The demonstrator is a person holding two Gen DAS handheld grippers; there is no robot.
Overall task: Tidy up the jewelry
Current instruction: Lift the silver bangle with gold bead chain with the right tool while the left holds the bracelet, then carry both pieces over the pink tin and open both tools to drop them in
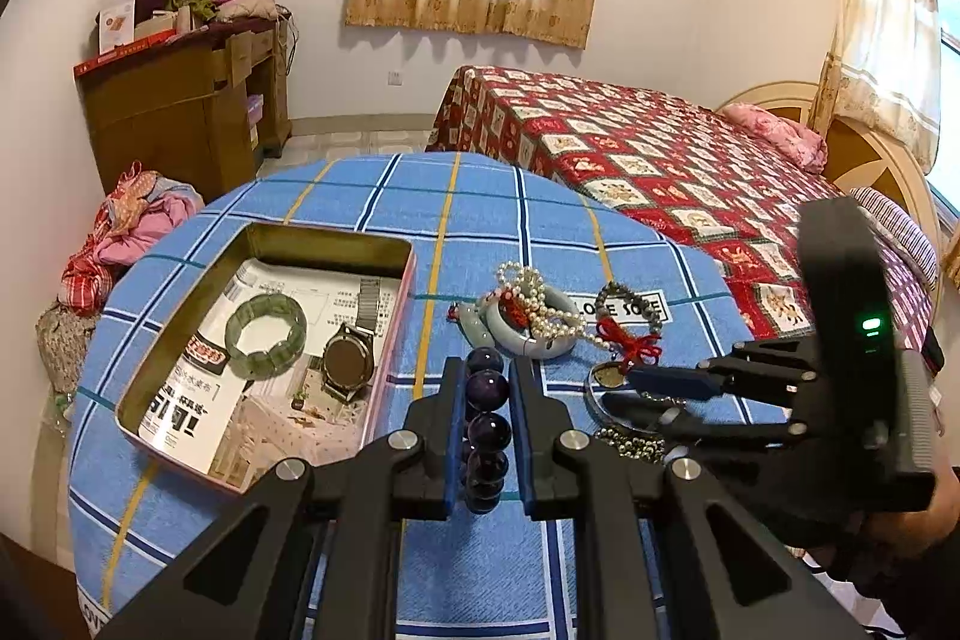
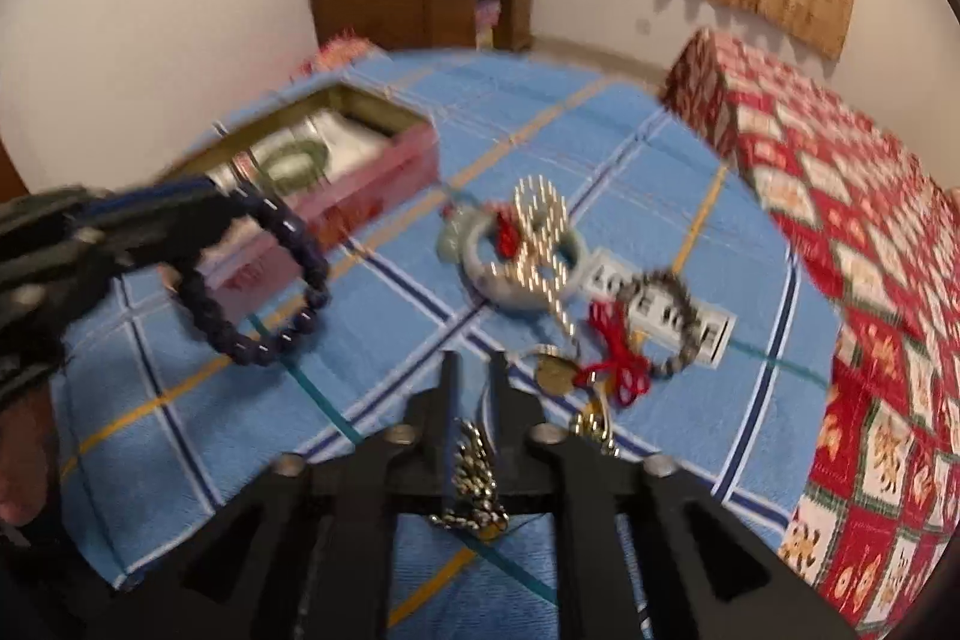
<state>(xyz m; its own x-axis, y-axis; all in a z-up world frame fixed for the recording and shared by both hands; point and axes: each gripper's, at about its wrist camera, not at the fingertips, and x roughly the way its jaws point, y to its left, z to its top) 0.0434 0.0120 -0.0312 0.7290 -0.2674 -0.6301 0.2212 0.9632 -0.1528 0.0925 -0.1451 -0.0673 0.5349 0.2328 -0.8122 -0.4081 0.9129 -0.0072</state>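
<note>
Tablecloth-borne tin (image 1: 180,334): green bracelet (image 1: 266,336), watch (image 1: 349,357).

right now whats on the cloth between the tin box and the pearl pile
Nothing: between the tin box and the pearl pile, the left wrist view shows only bare blue checked cloth.

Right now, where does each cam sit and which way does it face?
Left wrist: on the left gripper, tilted down across the table toward the bed; own fingers clamp a purple bracelet; the right gripper shows at right.
Right wrist: on the right gripper, tilted down at the loose jewelry; a chain lies between its fingers; grip unclear through blur; the left gripper shows at left.
Shared: tin, pearls, purple bracelet, bed, dresser.
</note>
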